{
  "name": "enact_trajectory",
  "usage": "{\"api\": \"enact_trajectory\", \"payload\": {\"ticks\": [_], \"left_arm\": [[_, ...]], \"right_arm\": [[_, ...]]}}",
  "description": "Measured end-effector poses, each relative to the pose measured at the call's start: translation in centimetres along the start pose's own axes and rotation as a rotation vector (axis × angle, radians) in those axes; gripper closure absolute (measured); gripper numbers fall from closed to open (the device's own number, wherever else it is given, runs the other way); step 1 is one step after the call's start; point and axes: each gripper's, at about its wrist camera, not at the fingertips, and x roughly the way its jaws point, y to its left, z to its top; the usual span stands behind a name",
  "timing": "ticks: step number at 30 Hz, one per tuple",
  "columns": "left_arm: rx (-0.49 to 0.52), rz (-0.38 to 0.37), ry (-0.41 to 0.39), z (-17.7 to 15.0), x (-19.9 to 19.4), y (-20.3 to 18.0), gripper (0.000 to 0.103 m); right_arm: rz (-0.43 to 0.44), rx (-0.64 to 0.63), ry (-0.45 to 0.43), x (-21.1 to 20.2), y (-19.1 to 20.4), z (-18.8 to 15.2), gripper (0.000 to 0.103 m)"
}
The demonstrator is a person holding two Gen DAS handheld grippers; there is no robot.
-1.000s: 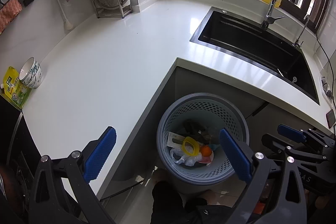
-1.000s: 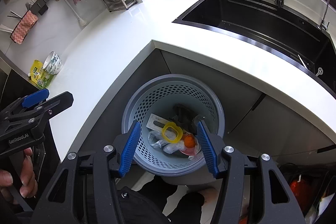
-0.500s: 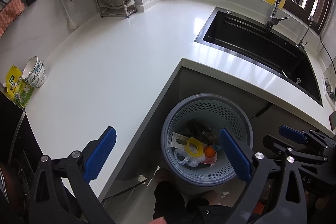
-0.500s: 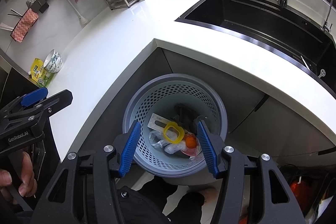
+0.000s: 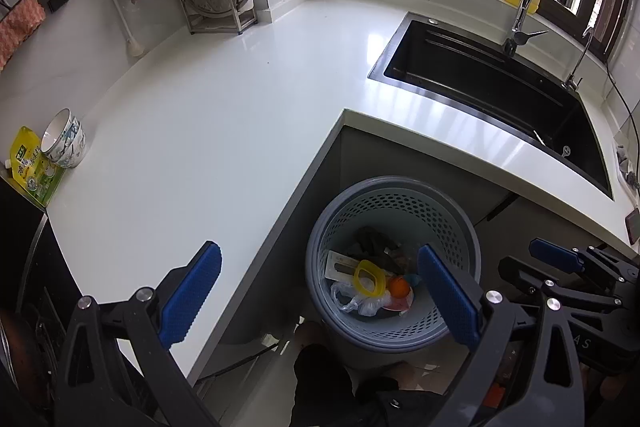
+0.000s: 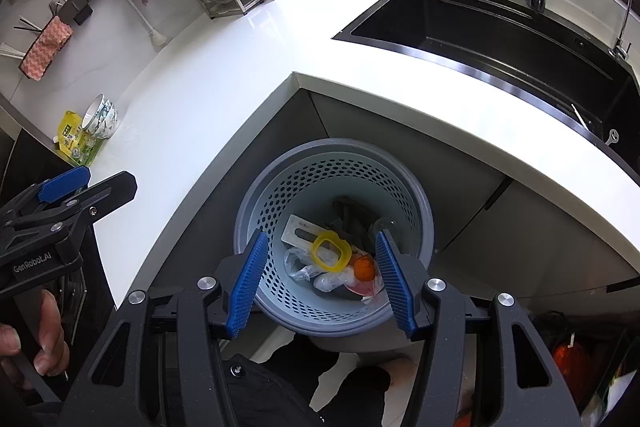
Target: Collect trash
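Bright window daylight, fisheye-warped edges

The left black plastic two-finger gripper (image 5: 320, 301) wore long blue ribbed pads (image 5: 190, 294) on angular, cut-out arms, and round silver screws (image 5: 144, 293) studded its joints. The right black plastic two-finger gripper (image 6: 320, 281) was the same build: blue ribbed pads (image 6: 246, 285), silver screws (image 6: 208, 283), triangular openings in the frame. White lettering reading "GenRobot.AI" ran along the left one's side. The person's hand (image 6: 30, 341) showed bare, and dark clothing (image 6: 280, 387) sat below.
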Motion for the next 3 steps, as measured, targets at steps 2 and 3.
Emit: {"api": "enact_trajectory", "payload": {"ticks": [2, 3], "left_arm": [[0.001, 0.001, 0.001, -0.1, 0.0, 0.0, 0.006], [0.001, 0.001, 0.001, -0.11, -0.01, -0.04, 0.006]], "right_arm": [[-0.001, 0.0, 0.0, 0.0, 0.01, -0.02, 0.049], [-0.001, 0.0, 0.0, 0.0, 0.01, -0.02, 0.049]]}}
